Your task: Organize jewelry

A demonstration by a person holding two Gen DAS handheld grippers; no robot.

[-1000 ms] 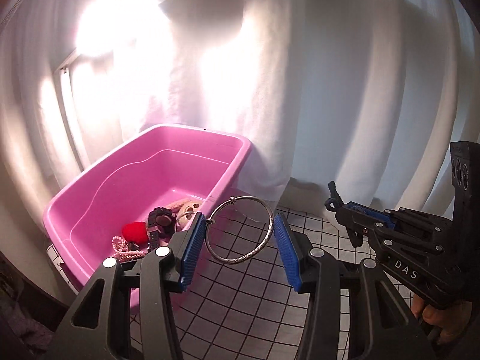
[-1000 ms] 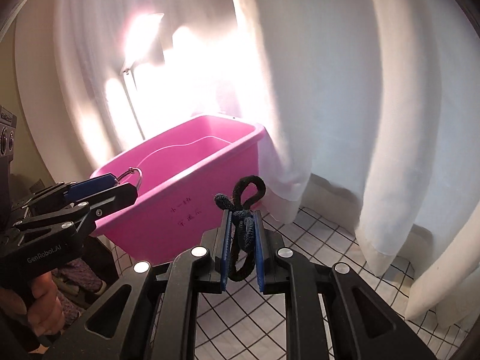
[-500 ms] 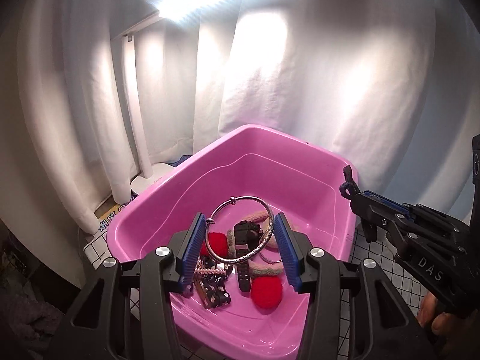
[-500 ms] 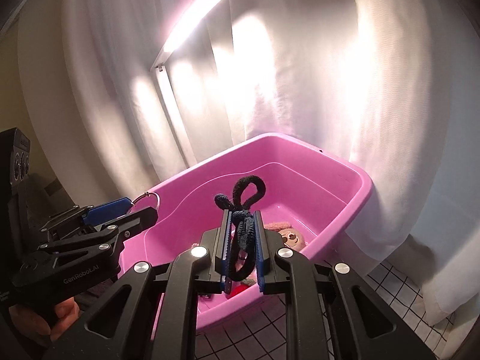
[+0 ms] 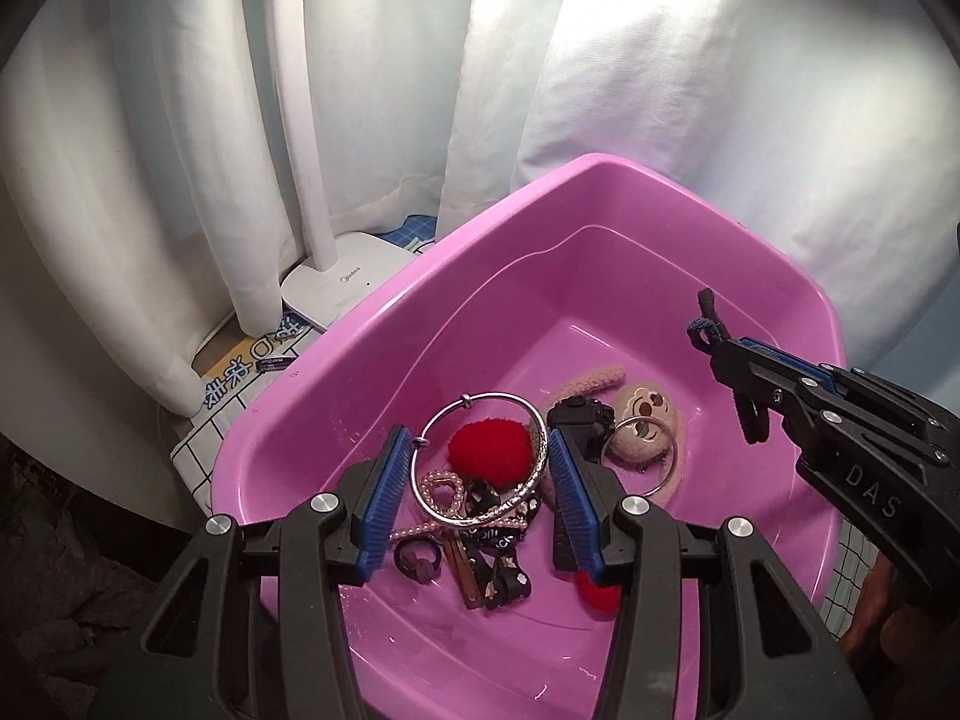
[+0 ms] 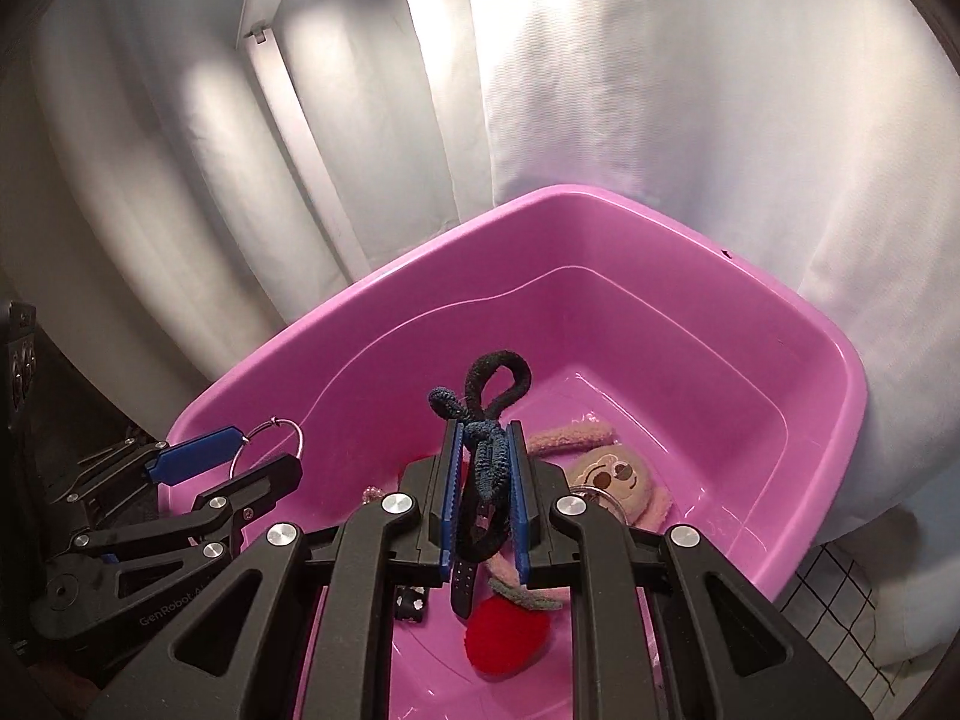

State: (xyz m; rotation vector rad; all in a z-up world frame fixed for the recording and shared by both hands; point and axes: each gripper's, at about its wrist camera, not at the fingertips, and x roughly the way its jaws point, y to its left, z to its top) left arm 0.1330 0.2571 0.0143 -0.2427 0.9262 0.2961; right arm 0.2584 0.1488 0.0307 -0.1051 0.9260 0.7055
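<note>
Jewelry filled the pink tub (image 5: 600, 192) as our left gripper (image 5: 480, 495) clamped a silver bangle (image 5: 528, 480), our right gripper (image 6: 485, 495) pinching dark hair ties (image 6: 489, 456).

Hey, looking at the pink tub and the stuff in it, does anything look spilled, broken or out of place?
Nothing stands out. The pink tub sits upright and intact, and the red pompom, pearl clip and plush bunny clip lie jumbled inside it, none spilled outside.

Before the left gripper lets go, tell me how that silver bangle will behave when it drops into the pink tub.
The silver bangle keeps a full round shape between the left gripper's pads, so it is probably stiff metal. Thin and hollow-centred, it looks light. Falling into the pink tub, it may bounce, roll or slide on smooth plastic, unless the pile of trinkets catches it.
</note>
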